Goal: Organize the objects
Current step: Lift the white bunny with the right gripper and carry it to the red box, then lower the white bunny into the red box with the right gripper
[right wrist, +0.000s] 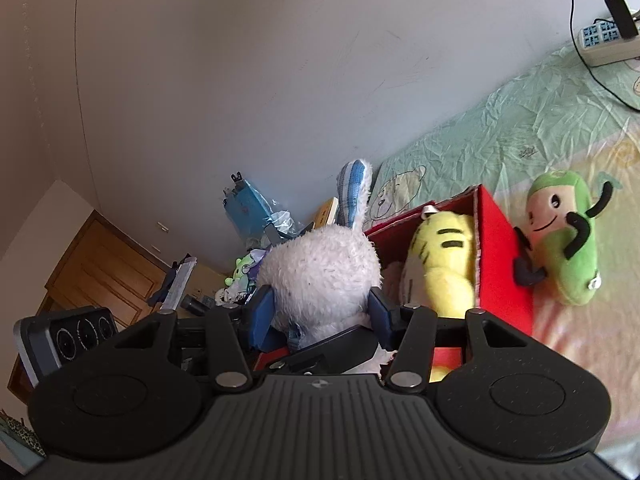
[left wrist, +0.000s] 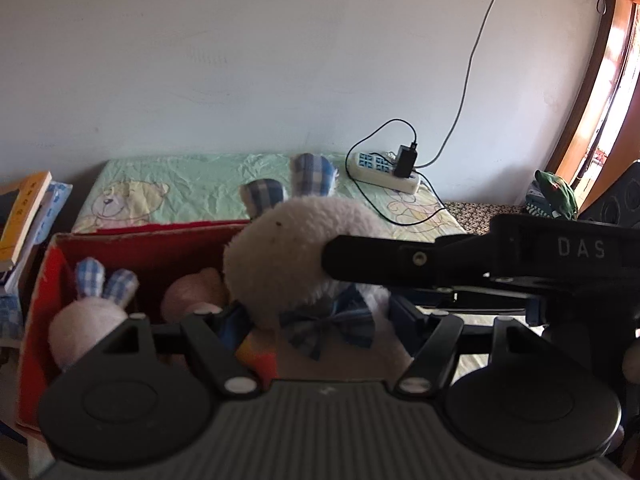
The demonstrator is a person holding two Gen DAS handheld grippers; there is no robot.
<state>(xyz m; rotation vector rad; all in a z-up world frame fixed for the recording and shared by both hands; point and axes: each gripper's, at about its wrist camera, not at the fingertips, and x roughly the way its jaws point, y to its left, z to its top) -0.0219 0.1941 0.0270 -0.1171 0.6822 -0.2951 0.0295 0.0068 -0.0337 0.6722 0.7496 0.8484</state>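
A white plush rabbit with plaid ears and a blue bow hangs over the red box. My left gripper is shut on its body below the bow. My right gripper is shut on its head, and its finger crosses the left wrist view from the right. In the box lie a small pink rabbit, a pink toy and a yellow tiger. A green plush lies on the bed outside the box.
The bed has a bear-print sheet. A power strip with a charger and cables lies by the wall. Books are stacked left of the box. Clutter and a wooden cabinet stand beyond the bed's end.
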